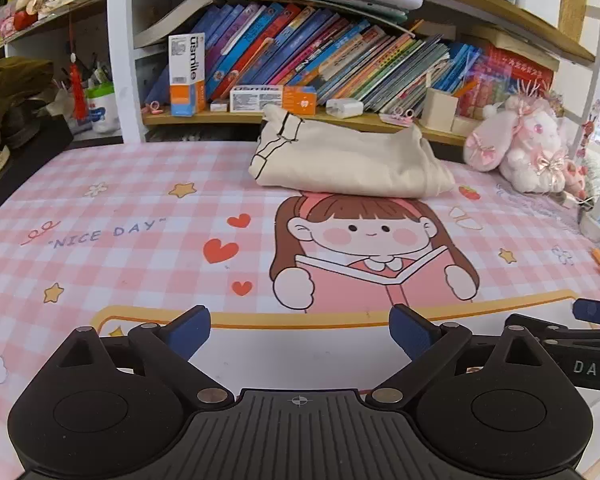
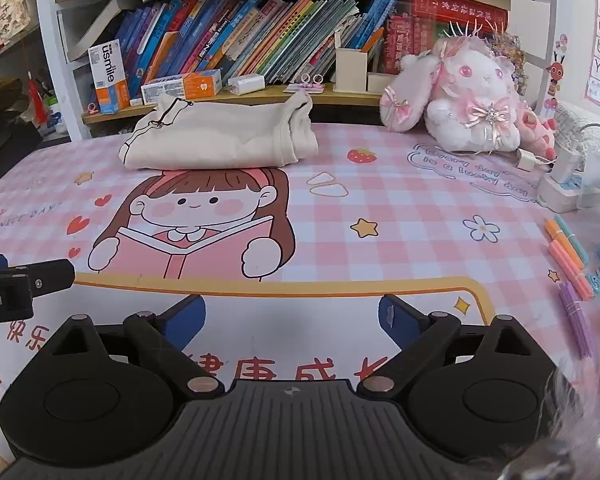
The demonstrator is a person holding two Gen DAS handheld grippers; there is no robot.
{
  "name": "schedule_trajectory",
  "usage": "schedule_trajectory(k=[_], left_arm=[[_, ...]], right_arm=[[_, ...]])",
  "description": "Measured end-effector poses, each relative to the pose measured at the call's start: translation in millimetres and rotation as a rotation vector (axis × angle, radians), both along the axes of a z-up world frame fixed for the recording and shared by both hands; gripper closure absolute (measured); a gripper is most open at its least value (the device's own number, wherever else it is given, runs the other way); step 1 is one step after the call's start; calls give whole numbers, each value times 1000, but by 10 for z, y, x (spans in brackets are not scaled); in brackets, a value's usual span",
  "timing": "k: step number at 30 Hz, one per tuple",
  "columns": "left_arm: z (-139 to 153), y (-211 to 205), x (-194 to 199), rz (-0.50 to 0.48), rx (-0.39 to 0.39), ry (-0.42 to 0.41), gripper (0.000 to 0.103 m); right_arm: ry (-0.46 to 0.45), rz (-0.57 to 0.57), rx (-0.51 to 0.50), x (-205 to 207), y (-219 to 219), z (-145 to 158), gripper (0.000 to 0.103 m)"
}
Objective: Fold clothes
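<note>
a desk covered by a pink checked mat (image 1: 148,184) printed with a cartoon girl reading is seen from two wrist cameras. a cream garment (image 1: 352,160), already folded into a compact bundle with a dark-lined cuff at its left end, lies at the far edge of the mat, just in front of a low shelf of books (image 1: 320,60). the left gripper (image 1: 300,334) is held low over the near edge of the mat, its blue-padded fingers (image 1: 190,334) spread wide with nothing between them. the right gripper (image 2: 292,320) is held the same way beside it, fingers released and empty, well apart from the garment. a white and pink plush rabbit (image 2: 468,100) sits near the garment's right end, and a power strip (image 2: 568,184) and coloured pens (image 2: 568,256) lie along the right side. the fold is judged close to finished. if the bundle is reached for again, its loose right end could be dragged open, or the bundle could be pushed against the shelf; a wide sweep on the right could knock the rabbit or scatter the pens.
</note>
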State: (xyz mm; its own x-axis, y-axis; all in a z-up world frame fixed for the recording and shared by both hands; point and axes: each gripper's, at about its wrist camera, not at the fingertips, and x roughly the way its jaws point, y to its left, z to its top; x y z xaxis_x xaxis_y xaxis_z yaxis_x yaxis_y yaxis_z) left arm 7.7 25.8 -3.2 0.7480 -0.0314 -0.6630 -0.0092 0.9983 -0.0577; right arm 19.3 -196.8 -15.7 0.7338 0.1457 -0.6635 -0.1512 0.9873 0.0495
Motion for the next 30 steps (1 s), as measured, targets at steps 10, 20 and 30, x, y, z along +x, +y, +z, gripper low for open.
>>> schedule_trajectory(k=[10,20,30], left_arm=[[32,-11,-28,-11,-10,-12,5],[30,7,-30,-10,-21,-5,4],[10,11,-13,-6,-31,7,4]], right_arm=[[7,-10,8,-10,-12,5,8],[10,-6,4,-22,-1,-5,7],[16,-9,4,-10,-1,-6,7]])
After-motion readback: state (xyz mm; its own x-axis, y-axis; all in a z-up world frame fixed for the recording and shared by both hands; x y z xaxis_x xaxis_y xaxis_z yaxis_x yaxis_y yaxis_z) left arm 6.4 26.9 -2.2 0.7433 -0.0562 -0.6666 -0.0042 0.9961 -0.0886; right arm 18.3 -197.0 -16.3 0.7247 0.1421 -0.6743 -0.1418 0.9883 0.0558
